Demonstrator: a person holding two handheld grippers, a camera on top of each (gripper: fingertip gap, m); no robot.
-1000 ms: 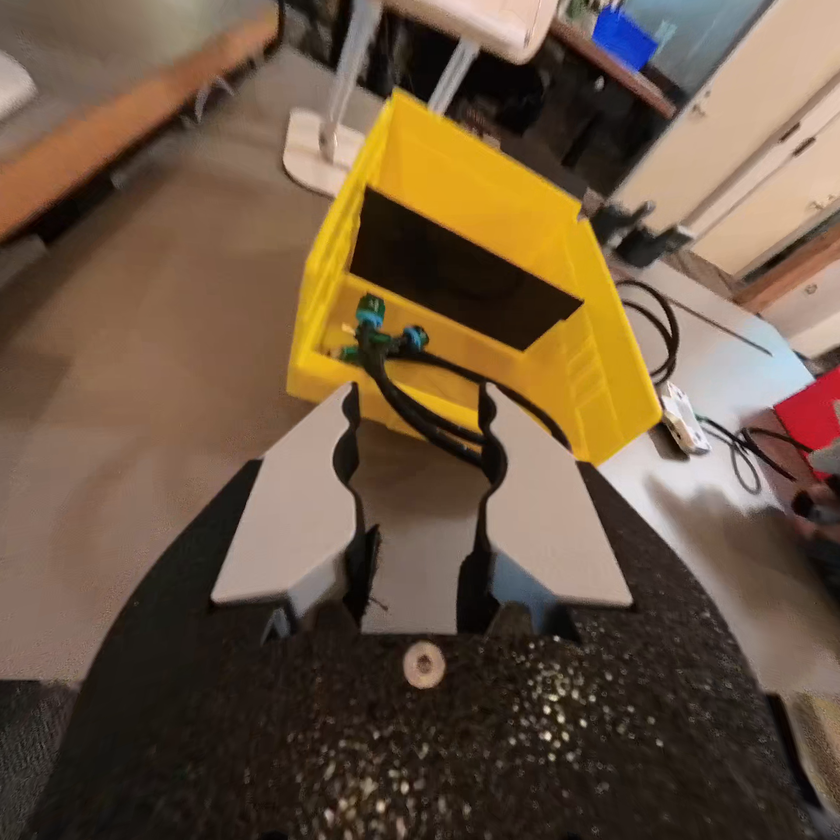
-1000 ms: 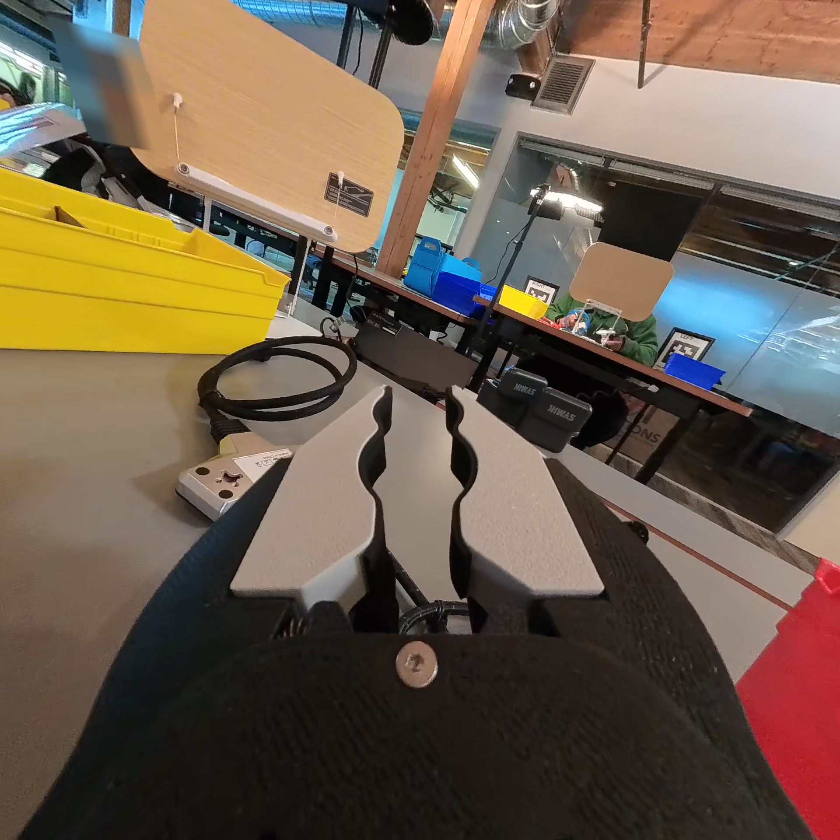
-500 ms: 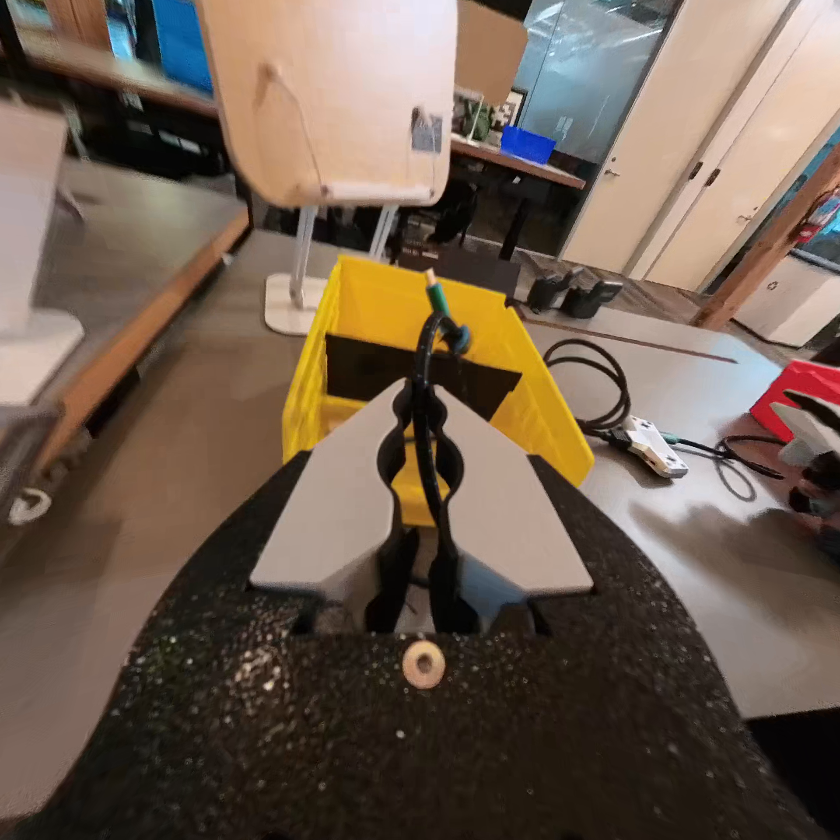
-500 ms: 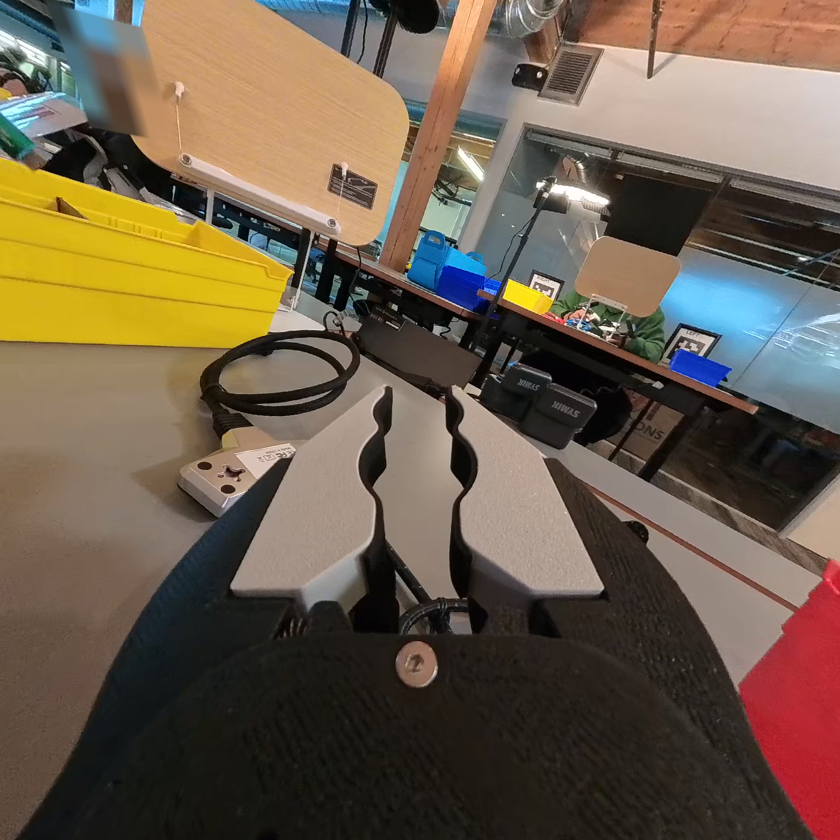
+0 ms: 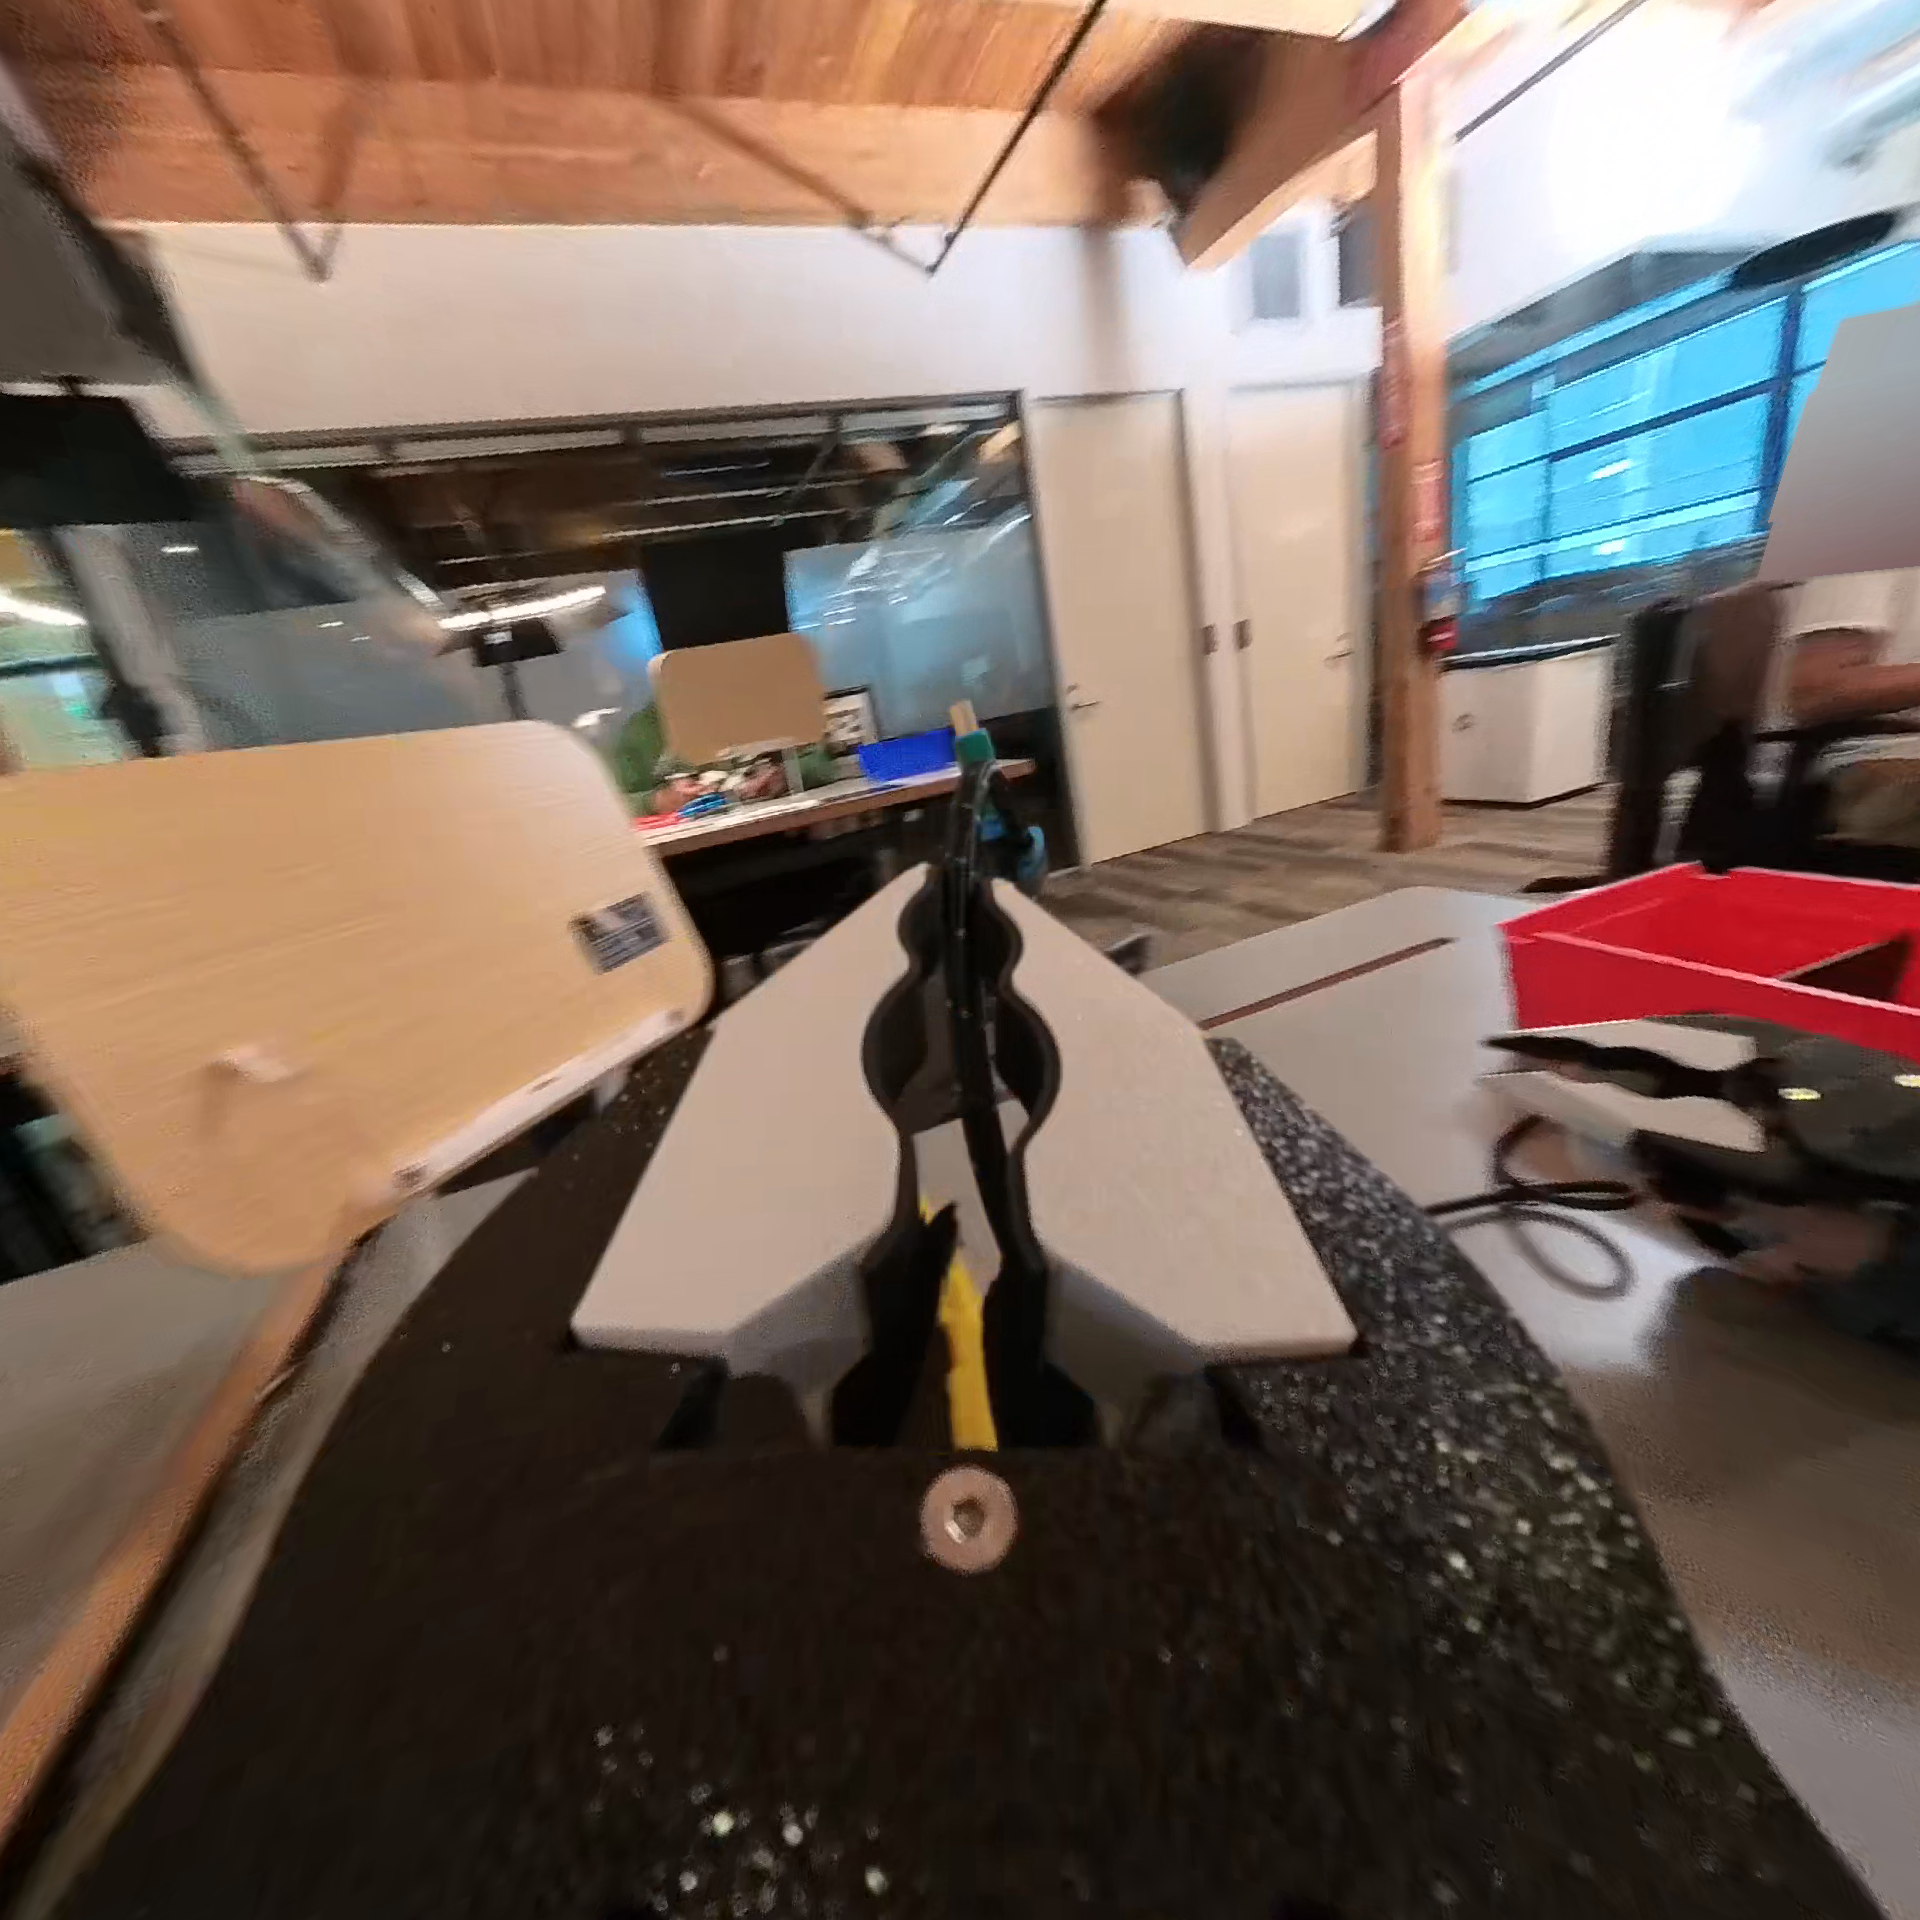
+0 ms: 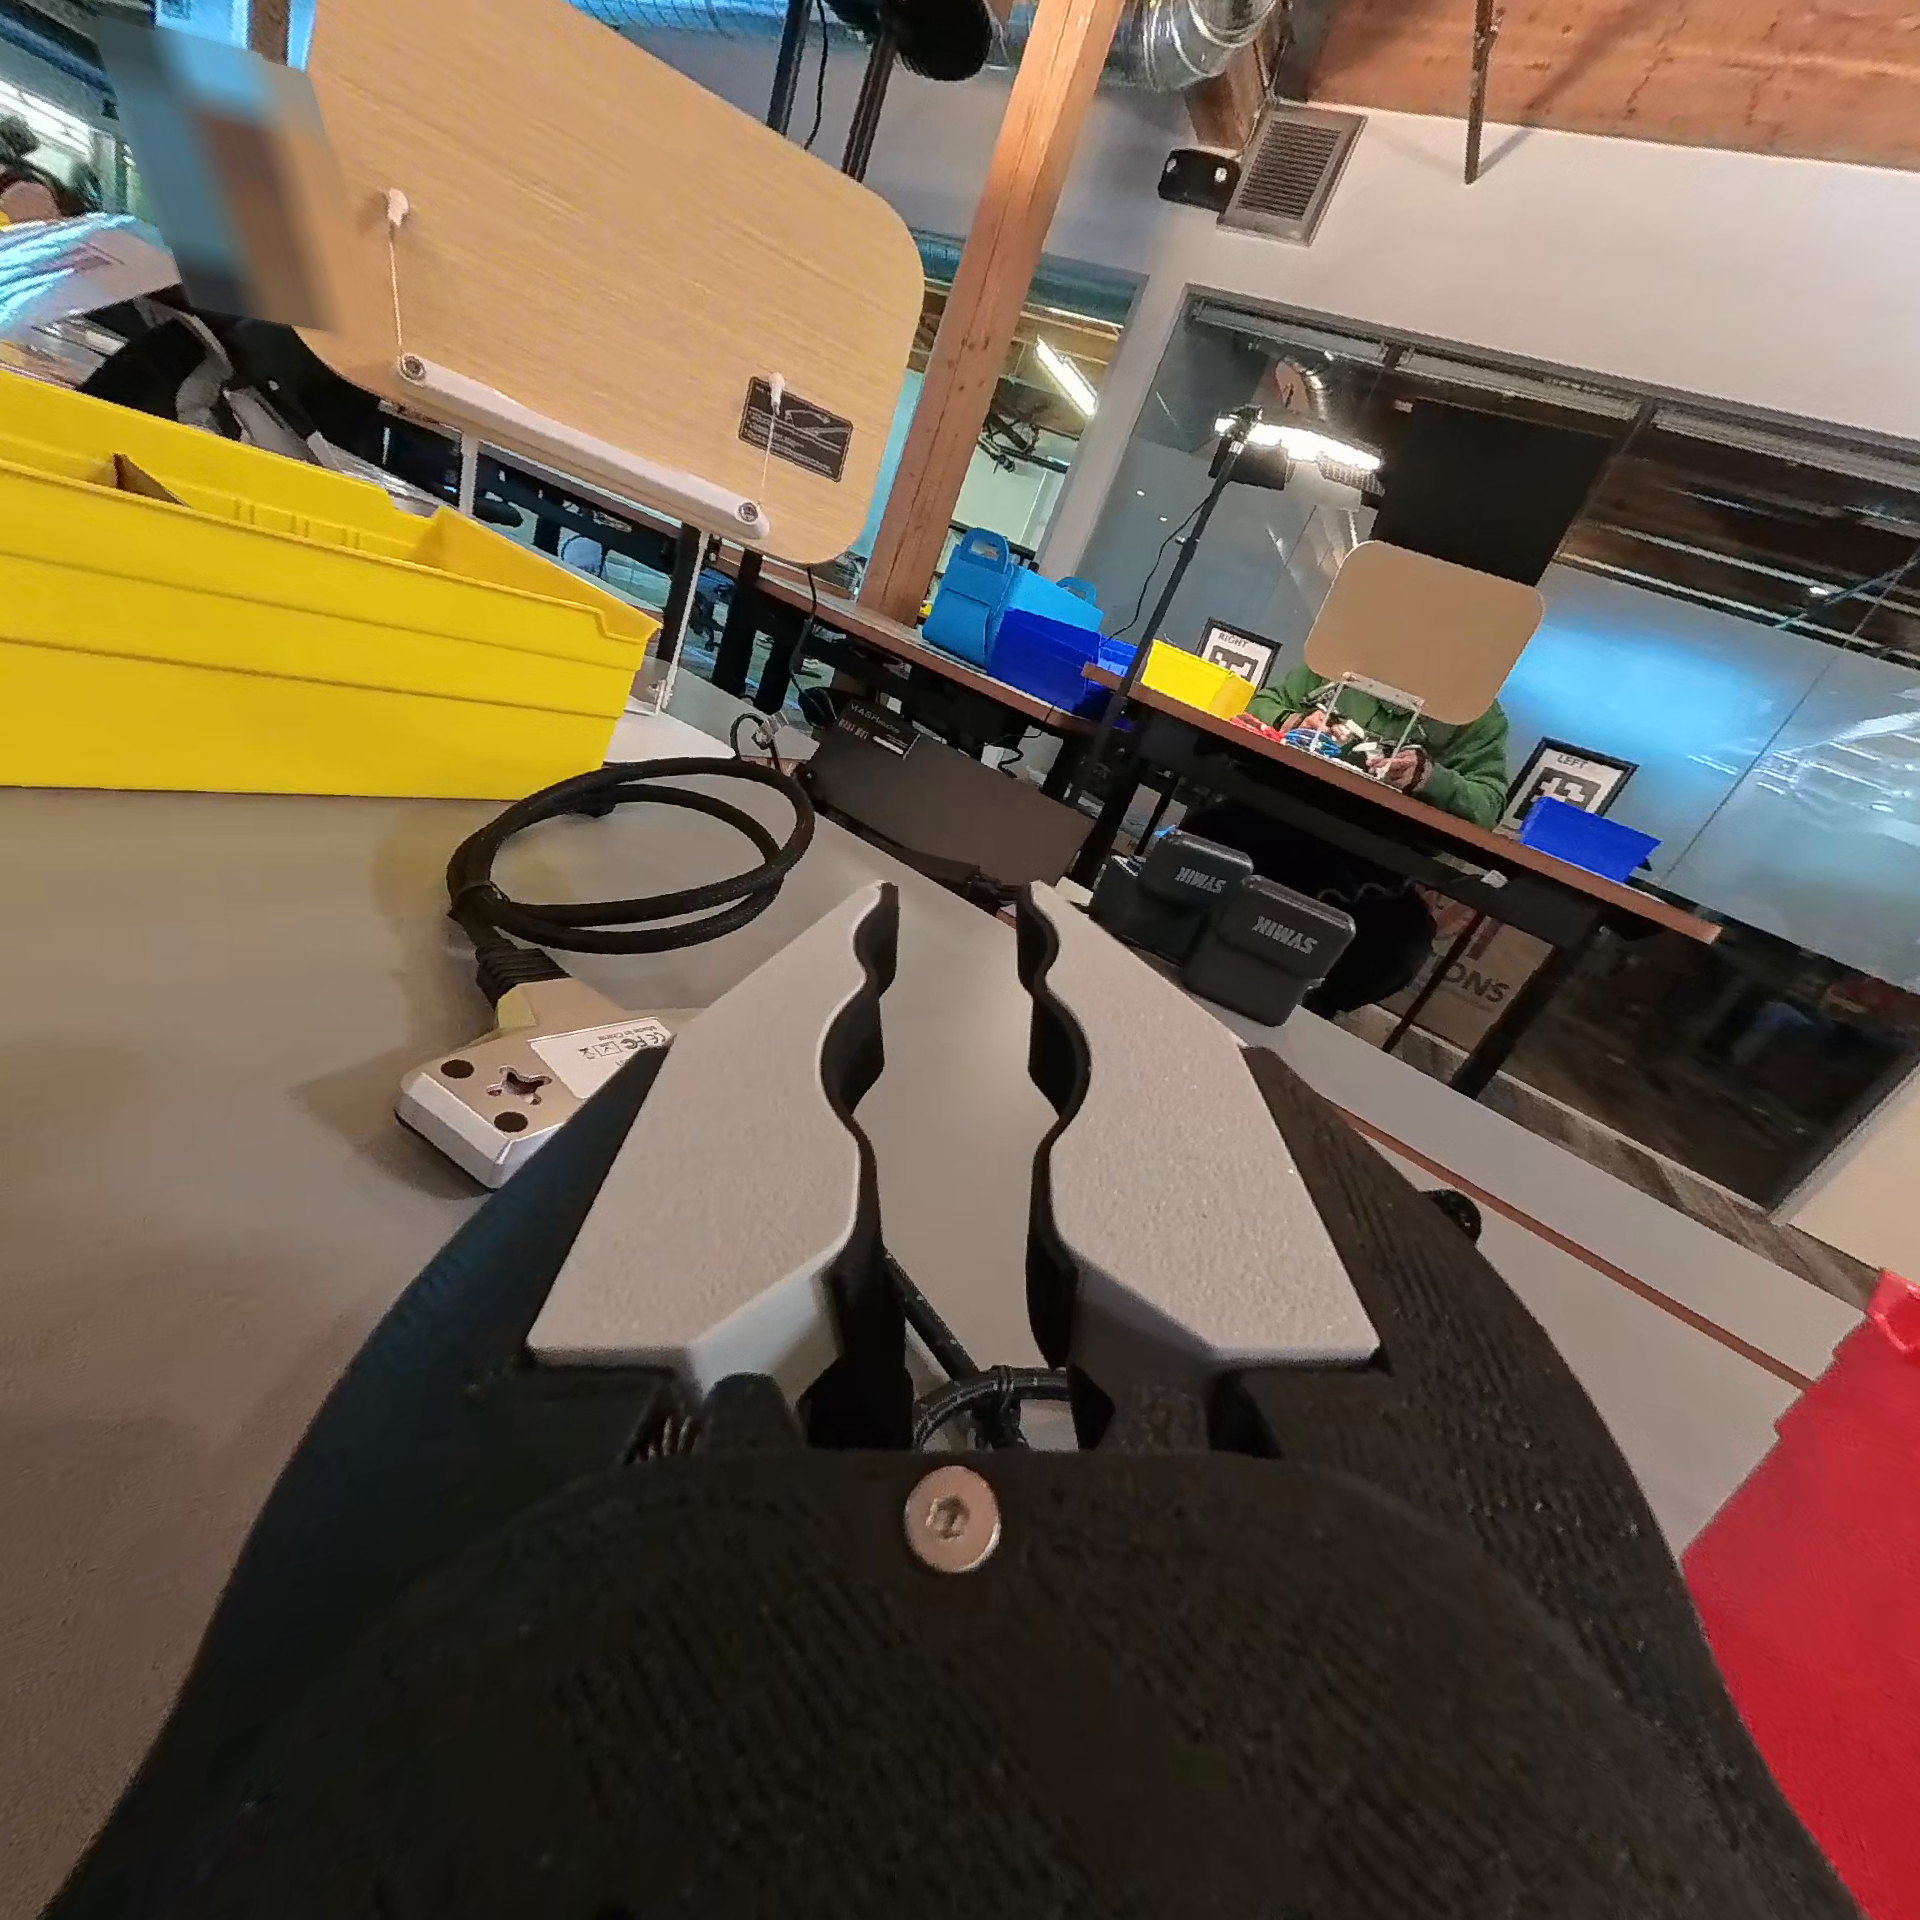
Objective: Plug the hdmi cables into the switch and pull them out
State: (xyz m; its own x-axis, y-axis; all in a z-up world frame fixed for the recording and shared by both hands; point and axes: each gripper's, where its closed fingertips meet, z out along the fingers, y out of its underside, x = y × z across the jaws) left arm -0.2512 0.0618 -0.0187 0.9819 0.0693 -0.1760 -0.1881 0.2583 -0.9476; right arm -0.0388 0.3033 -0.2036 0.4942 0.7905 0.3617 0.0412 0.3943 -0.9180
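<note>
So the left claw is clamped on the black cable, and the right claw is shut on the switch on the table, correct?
Not quite. The left claw is clamped on the black cable, but the right wrist view shows the right claw open and empty. The silver switch lies on the table beside its left finger, ungripped.

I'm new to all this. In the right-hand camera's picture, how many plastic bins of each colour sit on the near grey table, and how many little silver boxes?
Yellow bin: 1
Red bin: 1
Silver switch: 1
Total: 3
</note>
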